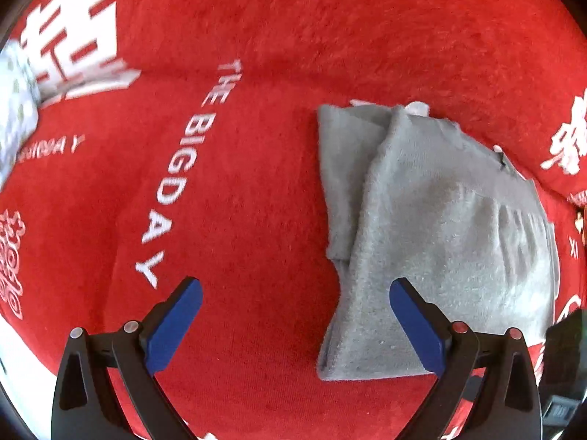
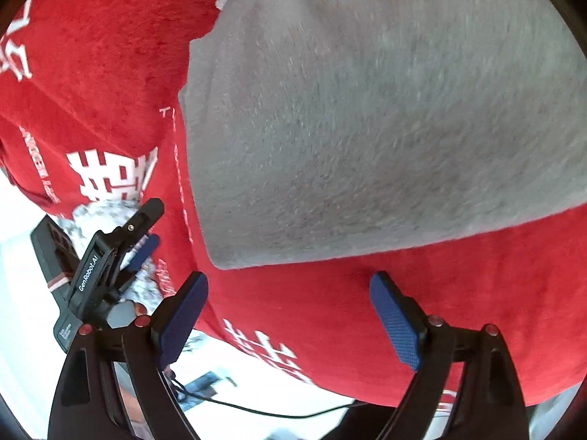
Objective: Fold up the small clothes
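A small grey fleece garment (image 1: pixel 433 234) lies folded on a red blanket (image 1: pixel 238 201) with white lettering. It fills the upper right of the right wrist view (image 2: pixel 367 110). My left gripper (image 1: pixel 293 286) is open and empty, just above the blanket; its right finger hovers over the garment's near edge. My right gripper (image 2: pixel 290 282) is open and empty, just short of the garment's near edge. The left gripper also shows at the left of the right wrist view (image 2: pixel 145 227).
The red blanket's edge (image 2: pixel 279 359) drops off below the right gripper, with a white floor and a thin black cable (image 2: pixel 256 409) beyond. A pale patterned cloth (image 1: pixel 14 110) lies at the far left.
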Motion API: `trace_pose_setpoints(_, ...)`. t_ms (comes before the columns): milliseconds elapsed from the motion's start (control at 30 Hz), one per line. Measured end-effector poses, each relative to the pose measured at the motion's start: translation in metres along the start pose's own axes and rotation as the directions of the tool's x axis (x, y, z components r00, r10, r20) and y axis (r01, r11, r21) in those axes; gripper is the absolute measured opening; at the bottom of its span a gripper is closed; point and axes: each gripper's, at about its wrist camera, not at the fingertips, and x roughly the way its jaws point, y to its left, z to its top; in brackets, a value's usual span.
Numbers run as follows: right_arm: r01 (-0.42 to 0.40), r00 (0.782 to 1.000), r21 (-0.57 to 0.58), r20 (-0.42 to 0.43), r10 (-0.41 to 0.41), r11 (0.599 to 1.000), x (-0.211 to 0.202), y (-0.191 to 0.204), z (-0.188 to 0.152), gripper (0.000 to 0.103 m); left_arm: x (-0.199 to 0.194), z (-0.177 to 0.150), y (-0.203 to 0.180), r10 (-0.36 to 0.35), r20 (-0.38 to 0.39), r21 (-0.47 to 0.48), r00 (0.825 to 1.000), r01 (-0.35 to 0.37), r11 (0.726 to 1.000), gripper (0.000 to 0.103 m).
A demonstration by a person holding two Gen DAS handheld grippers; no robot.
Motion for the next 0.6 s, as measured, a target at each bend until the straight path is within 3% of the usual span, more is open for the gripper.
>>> trace_pose_setpoints(233, -0.146, 0.989, 0.086, 0.053, 0.141, 0.986, 0.011, 0.000, -0.002, 0.093, 0.014, 0.004, 0.004, 0.038, -0.047, 0.007, 0.998, -0.038, 0.999, 0.102)
trace_pose_setpoints(333, -0.196, 0.979, 0.125, 0.090, 0.185, 0.973, 0.017, 0.002, 0.001, 0.093, 0.018, 0.005, 0.009, 0.021, -0.073, 0.020, 0.997, -0.019, 1.000, 0.102)
trace_pose_setpoints(467, -0.254, 0.963, 0.165, 0.131, 0.234, 0.953, 0.029, 0.003, 0.005, 0.093, 0.023, 0.006, 0.016, -0.114, -0.119, 0.007, 0.986, 0.116, 0.993, 0.102)
trace_pose_setpoints(600, -0.304, 0.947, 0.199, 0.172, 0.272, 0.932, 0.031, 0.001, 0.006, 0.093, 0.030, 0.007, 0.016, -0.258, -0.175, -0.014, 0.950, 0.260, 0.966, 0.102)
